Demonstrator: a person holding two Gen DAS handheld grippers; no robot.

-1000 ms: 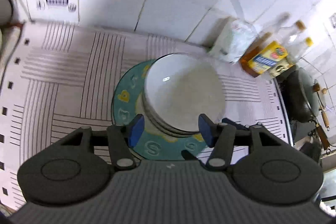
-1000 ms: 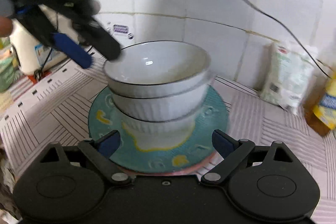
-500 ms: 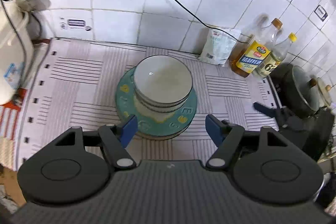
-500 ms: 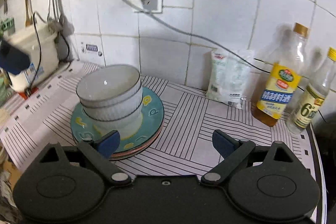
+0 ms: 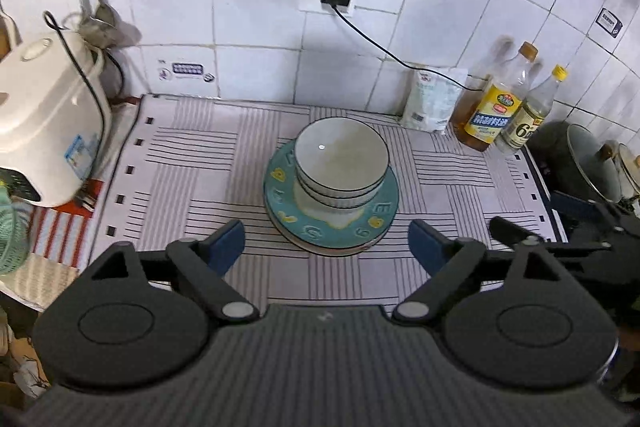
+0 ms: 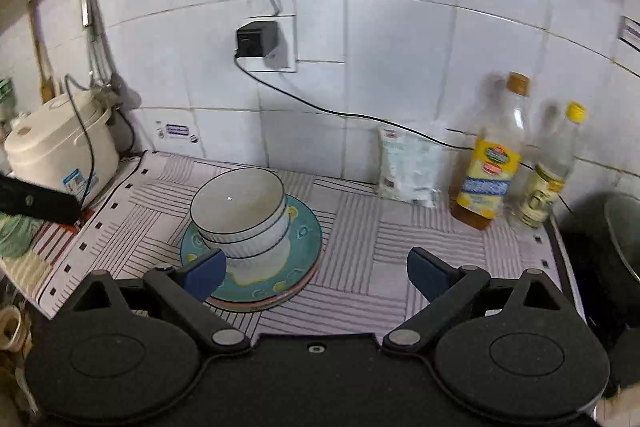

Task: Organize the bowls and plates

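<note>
Left wrist view: bench [image 5: 460, 195] under a striped mat carries the teal plate [image 5: 280, 195] atop other plates, with stacked white bowls [image 5: 342, 155] on it. Left hand-held gripper [image 5: 326, 247] hangs above and short of the stack, its jaws opening wide, nothing between them, touching nothing. Right hand-held gripper [image 6: 316, 273] likewise stands wide apart and empty; the stack lies beyond its left blue fingertip [image 6: 204, 275], near but apart

Bowls [image 5: 341, 163] stacked on plates [image 5: 332, 223], mid-mat [image 5: 180, 163]; cooker [image 5: 44, 119] left; bottles [image 5: 494, 111] right, against wall.
</note>
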